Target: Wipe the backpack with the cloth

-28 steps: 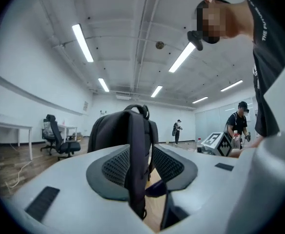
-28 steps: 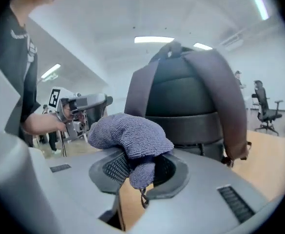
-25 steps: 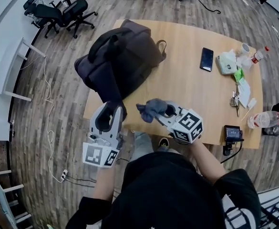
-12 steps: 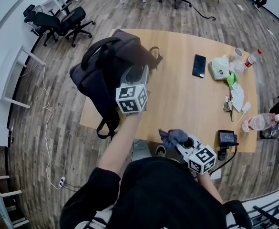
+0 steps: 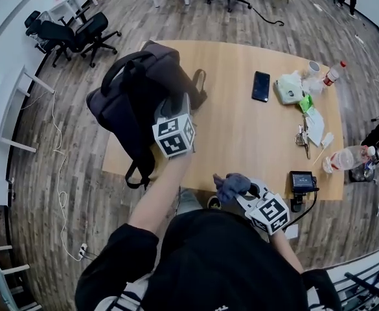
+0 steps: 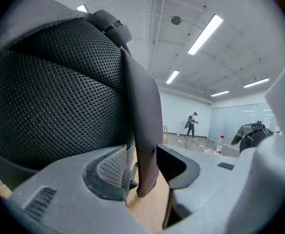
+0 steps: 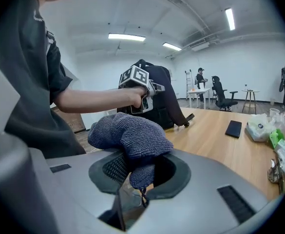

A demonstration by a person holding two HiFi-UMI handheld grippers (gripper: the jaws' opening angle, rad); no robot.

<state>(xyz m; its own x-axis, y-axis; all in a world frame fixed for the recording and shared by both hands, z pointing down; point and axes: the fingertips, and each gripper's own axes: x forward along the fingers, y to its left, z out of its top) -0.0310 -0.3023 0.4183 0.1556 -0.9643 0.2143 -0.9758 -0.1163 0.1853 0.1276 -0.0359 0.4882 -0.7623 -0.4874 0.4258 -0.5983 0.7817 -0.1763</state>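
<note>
backpack [image 5: 134, 89] upright at bench [image 5: 241, 135] left end | left gripper [image 6: 144, 169] jaws have just been opening, strap [image 6: 143, 121] hanging loose between | right gripper [image 7: 140, 174] jaws clamped on cloth [image 7: 127, 133], well apart from backpack | step: positioning, wiping not begun | next: carry cloth across onto fabric

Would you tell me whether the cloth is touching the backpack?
Apart. The head view shows bare table between the cloth and the backpack.
</note>
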